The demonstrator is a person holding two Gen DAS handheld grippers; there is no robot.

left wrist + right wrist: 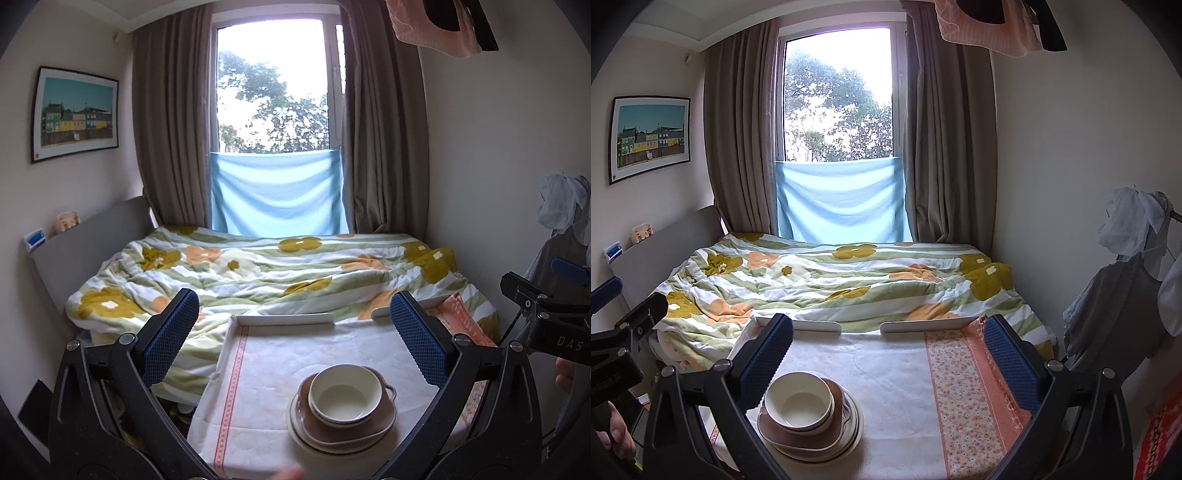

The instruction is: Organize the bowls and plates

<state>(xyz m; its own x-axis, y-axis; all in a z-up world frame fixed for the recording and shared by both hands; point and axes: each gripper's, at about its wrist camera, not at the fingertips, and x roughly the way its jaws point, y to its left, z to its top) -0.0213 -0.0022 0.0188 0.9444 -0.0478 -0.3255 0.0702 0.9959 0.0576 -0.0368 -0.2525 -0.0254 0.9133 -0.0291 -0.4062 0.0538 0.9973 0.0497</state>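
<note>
Both grippers — left gripper point(295, 332), right gripper point(888, 354) — gape wide, holding nothing; cream bowl point(344, 393) tops the stacked plates point(341, 430) on the near table point(280, 354).

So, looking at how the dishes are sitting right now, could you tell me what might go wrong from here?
The cream bowl tops an uneven stack: brown handled dish, then plates. Lifting or nudging one piece could shift the rest. The stack rests on a loose cloth that might slide or bunch. In the right wrist view the stack sits by the right gripper's left finger, so closing in may knock it.
</note>
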